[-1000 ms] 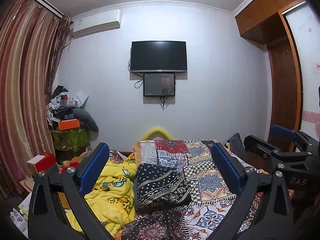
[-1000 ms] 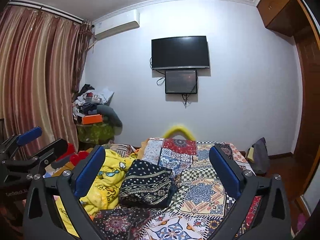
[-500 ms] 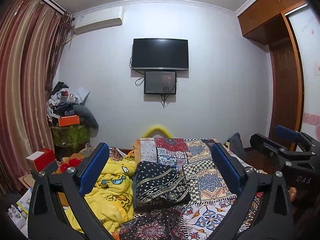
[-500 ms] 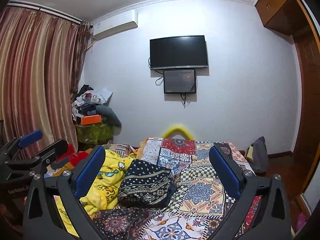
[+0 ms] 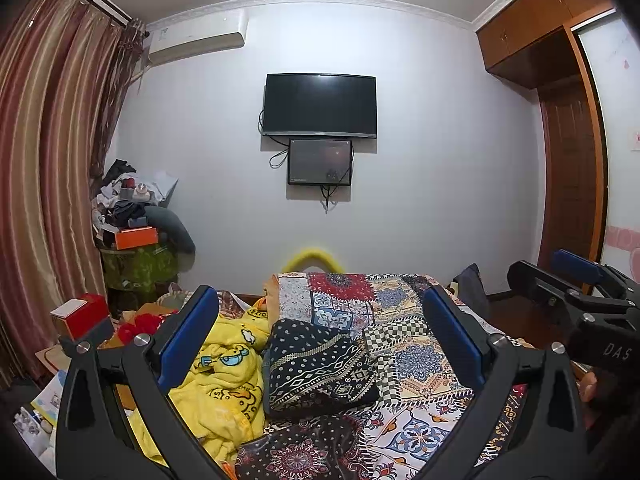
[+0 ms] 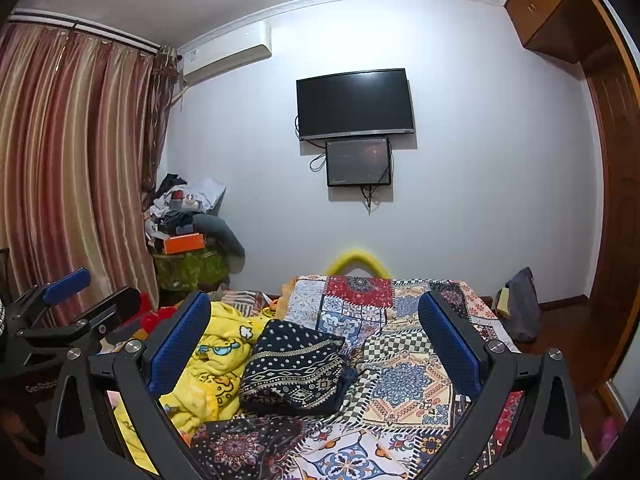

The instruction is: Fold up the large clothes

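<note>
I am holding both tongs, left gripper (image 5: 320,344) and right gripper (image 6: 316,344), spread and empty above the bed (image 6: 408,376), eyeing the soft, floppy dark patterned garment (image 6: 296,368) lying beyond, best pinched at its corners.

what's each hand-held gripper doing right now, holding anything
Left hand-held gripper: open, holding nothing.
Right hand-held gripper: open, holding nothing.
</note>
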A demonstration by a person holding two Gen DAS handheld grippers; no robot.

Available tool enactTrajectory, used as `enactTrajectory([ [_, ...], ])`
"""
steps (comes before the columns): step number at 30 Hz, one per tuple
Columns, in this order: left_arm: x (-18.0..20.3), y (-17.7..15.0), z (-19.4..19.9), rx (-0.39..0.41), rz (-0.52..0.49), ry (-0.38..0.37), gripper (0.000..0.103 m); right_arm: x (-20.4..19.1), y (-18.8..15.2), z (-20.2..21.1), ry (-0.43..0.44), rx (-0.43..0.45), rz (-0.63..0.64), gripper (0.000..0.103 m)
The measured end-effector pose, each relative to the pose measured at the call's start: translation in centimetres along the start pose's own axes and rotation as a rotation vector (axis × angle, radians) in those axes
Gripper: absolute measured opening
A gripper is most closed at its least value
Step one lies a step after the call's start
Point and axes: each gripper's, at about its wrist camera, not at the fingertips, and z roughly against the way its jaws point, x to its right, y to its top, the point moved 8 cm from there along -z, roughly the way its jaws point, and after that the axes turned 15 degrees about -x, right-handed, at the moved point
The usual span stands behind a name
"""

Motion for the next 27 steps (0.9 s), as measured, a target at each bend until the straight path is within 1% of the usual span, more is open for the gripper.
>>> enactTrajectory([
  [12,0.05,-0.07,-0.39,-0.024,0.022,-0.029,0.103,0.31,0.15,0.24,0.004,-0.001,-0.015,0.103],
  [21,0.09,0.05,-0.33,-0.027,0.028,-0.041,0.103,0.34,0.40,0.40,0.004,0.003,-0.021,0.103],
  [27,0.61,0.04,-0.08,-0.021,0.015,-0.057,0.103,0.25,0.38,0.40,-0.001,0.001,-0.019,0.103],
])
